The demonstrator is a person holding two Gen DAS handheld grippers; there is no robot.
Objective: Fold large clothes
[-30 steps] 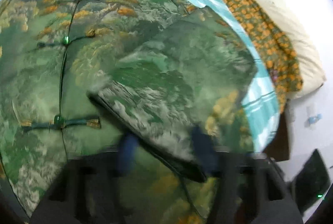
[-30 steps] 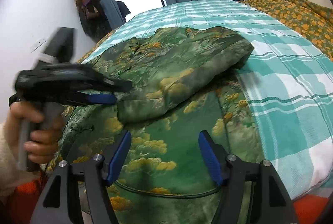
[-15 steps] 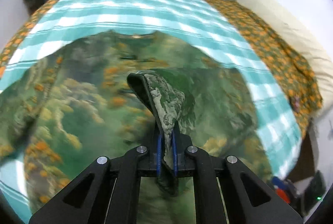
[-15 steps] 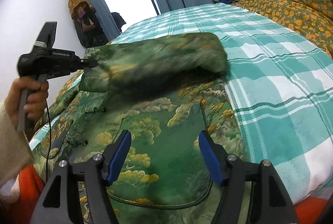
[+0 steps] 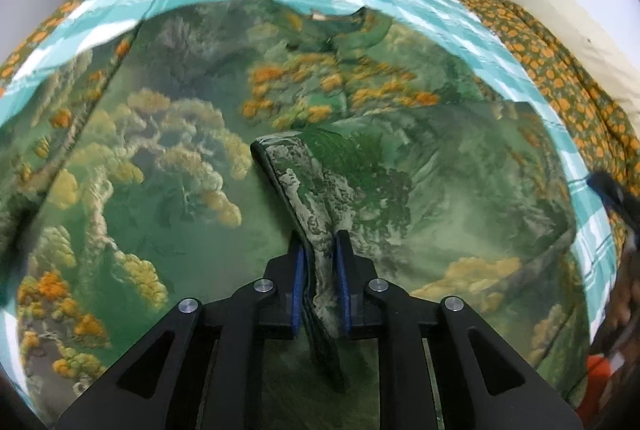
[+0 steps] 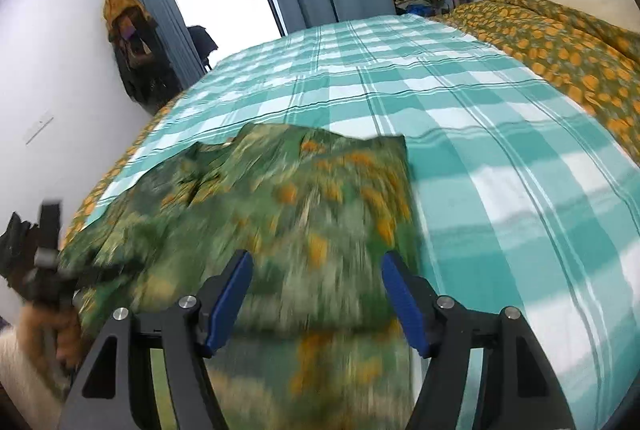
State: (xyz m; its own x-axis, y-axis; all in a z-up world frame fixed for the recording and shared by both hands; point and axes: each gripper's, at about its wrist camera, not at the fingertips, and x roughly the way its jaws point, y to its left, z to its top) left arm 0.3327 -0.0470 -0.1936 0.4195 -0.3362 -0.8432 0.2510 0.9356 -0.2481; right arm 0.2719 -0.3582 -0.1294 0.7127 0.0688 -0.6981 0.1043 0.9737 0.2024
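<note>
left tongs (image 5: 320, 262) just loosening on the folded-over sleeve (image 5: 316, 190) (sleeve-fold step); right tongs (image 6: 316, 294) gape empty; next, release and regrasp.

Both wrist views close, down onto garment (image 5: 192, 158).

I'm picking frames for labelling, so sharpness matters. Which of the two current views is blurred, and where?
Right wrist view: the green garment is smeared by motion, while the checked bedspread farther back stays fairly crisp. Left wrist view: mostly sharp around the sleeve edge, soft only at the rim, with fisheye bending throughout.
</note>
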